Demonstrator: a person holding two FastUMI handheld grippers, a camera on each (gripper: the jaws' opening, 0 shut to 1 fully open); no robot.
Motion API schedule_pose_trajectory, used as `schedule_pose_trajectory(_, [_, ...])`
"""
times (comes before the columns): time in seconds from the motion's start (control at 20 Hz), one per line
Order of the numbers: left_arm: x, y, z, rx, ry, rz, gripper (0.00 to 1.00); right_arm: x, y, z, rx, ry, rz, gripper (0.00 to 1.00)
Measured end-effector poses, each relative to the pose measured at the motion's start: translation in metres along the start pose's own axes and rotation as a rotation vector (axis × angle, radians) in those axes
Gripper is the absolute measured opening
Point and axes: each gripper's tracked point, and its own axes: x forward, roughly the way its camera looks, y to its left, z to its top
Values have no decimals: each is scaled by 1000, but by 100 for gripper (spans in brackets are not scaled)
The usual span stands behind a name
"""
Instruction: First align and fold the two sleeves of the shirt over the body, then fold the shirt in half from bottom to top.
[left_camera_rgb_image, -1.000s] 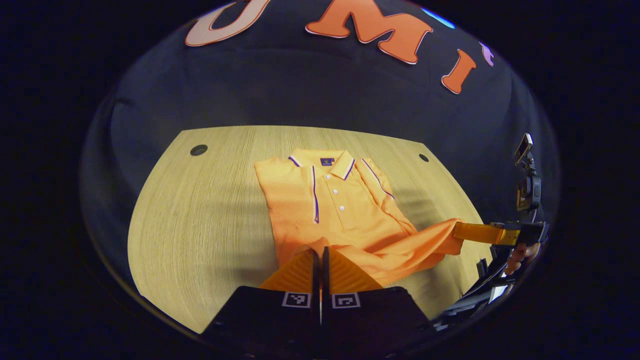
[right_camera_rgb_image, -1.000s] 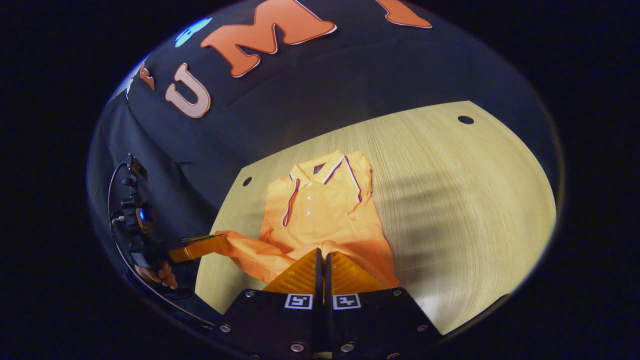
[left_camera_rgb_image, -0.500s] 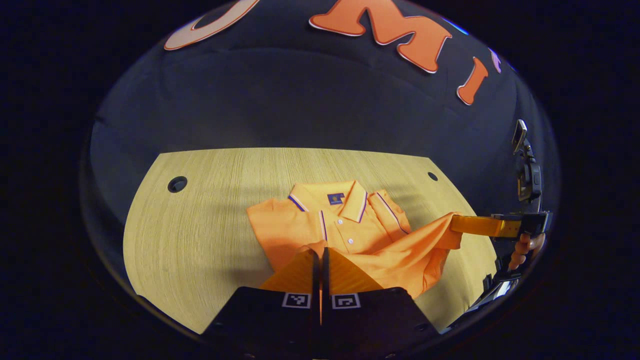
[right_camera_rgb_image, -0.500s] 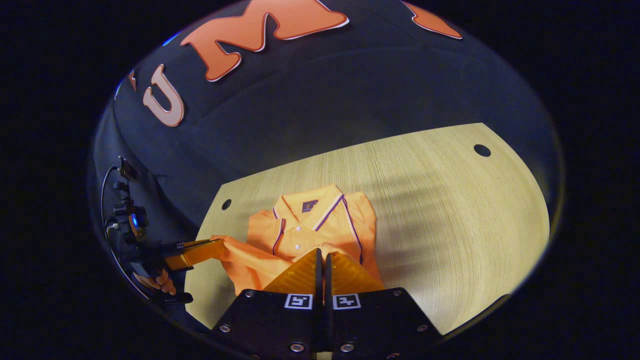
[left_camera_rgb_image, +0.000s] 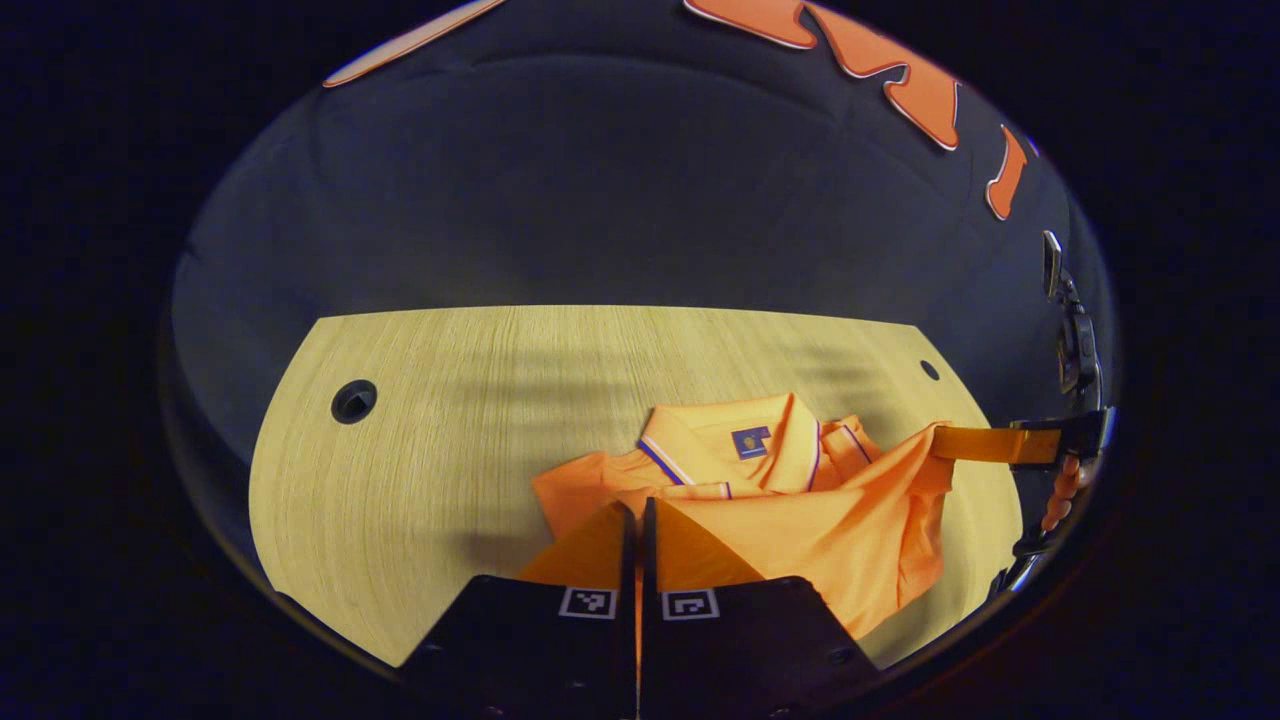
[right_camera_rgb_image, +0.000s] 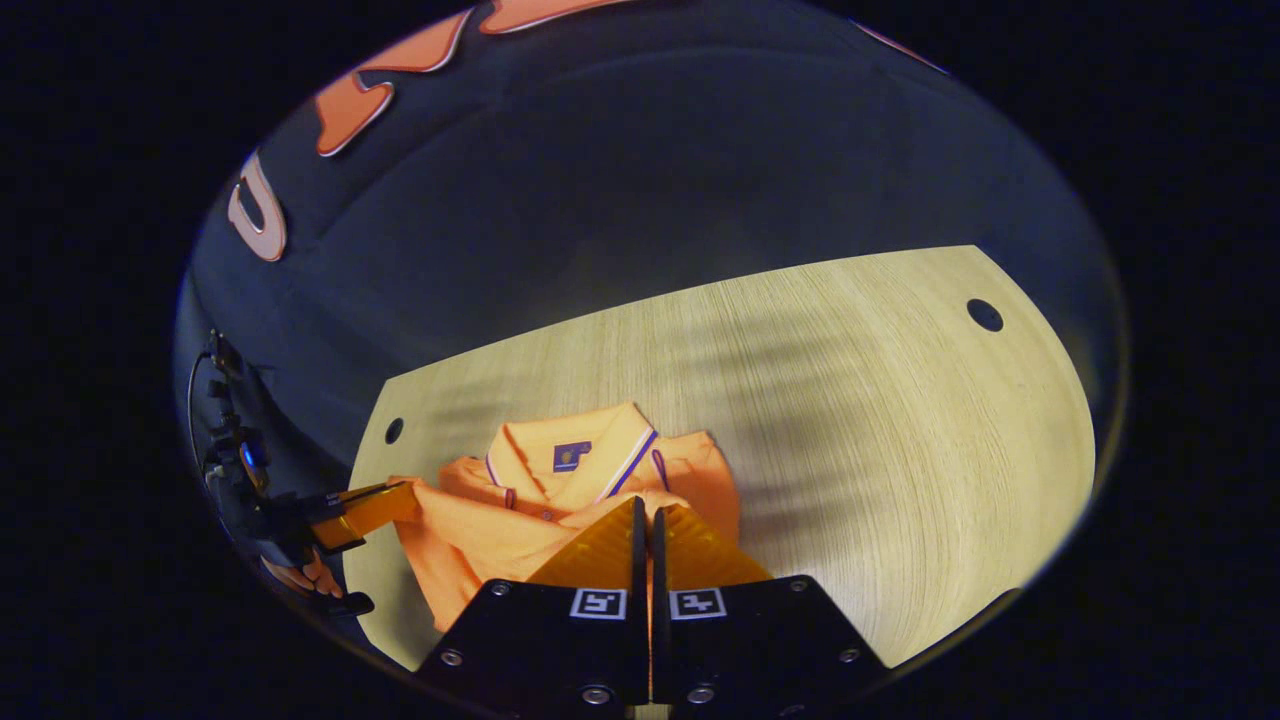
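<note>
An orange polo shirt (left_camera_rgb_image: 800, 525) with purple trim lies on the wooden table (left_camera_rgb_image: 450, 450), sleeves folded in. My left gripper (left_camera_rgb_image: 637, 503) is shut on the shirt's bottom hem, held up over the body just short of the collar (left_camera_rgb_image: 745, 440). At the far right of the left gripper view, my right gripper (left_camera_rgb_image: 940, 442) pinches the hem's other corner. In the right gripper view, my right gripper (right_camera_rgb_image: 645, 503) is shut on the hem in front of the collar (right_camera_rgb_image: 570, 455). The left gripper (right_camera_rgb_image: 400, 493) holds the shirt (right_camera_rgb_image: 470, 525) at the left. The lifted hem sags between them and hides the buttons.
The table has a round hole (left_camera_rgb_image: 353, 400) at the far left and a smaller hole (left_camera_rgb_image: 930, 370) at the far right. A hand (left_camera_rgb_image: 1060, 495) holds the right gripper. Bare wood (right_camera_rgb_image: 850, 400) spreads right of the shirt.
Both grippers have carried the bottom hem forward over the body toward the collar. The placket and buttons, plain a second ago, are now covered by the lifted cloth.
</note>
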Motion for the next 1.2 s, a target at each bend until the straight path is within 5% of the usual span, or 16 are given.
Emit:
schedule_pose_trajectory(0.05, [-3, 0, -3, 9, 21, 3, 10, 3, 5, 3, 6, -16, 2, 2])
schedule_pose_trajectory(0.1, [-4, -6, -2, 1, 11, -17, 23, -2, 14, 8, -28, -54, 16, 23])
schedule_pose_trajectory(0.2, [-10, -18, 8, -21, -28, -43, 74, -11, 16, 15, -112, -127, -8, 65])
schedule_pose_trajectory(0.25, [-20, -14, 12, -17, -50, -15, 100, -17, 17, 13, -137, -139, -19, 73])
schedule_pose_trajectory(0.4, [-37, -10, 22, 36, -121, 50, 96, -38, 19, 11, -164, -167, -25, 96])
schedule_pose_trajectory(1.2, [-265, -73, 39, 85, -531, 102, 98, -236, 18, -22, -338, -539, -18, 98])
